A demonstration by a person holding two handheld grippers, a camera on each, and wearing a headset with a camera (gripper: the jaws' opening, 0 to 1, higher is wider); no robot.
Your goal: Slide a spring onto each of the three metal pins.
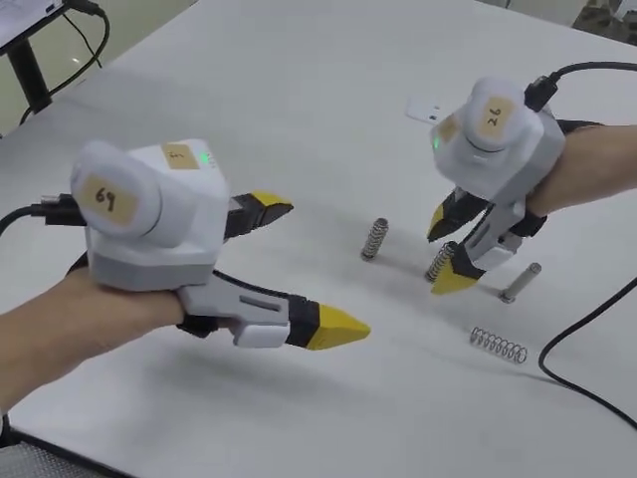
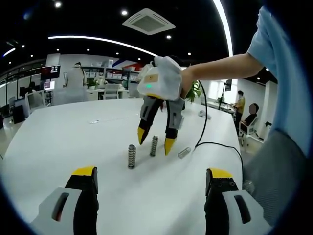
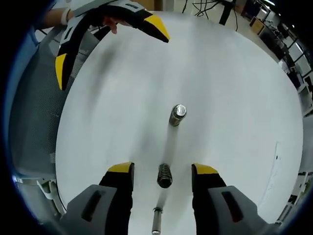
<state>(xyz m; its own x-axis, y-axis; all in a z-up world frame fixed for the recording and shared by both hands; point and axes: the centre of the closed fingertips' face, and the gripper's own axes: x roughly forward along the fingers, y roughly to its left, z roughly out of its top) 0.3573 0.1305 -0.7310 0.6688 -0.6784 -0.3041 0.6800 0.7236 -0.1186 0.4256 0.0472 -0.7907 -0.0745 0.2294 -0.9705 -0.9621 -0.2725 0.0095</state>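
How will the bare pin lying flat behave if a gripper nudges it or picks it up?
The bare pin is a smooth cylinder lying on its side on the flat table, so a sideways nudge will probably roll it. It looks like solid metal, so it is likely stiff and heavy for its size. Its shiny surface may slip when pinched.

The left gripper (image 1: 320, 267), at eight o'clock in the head view, and the right gripper (image 1: 441, 261), at two o'clock, are white-and-grey housings with black, yellow-tipped jaws, each with a green light (image 1: 204, 157), a black cable (image 1: 30, 214) and a tan sticker (image 1: 105, 199), marked 69 and 26, and the right arm wears a short light-blue sleeve (image 2: 279, 49).
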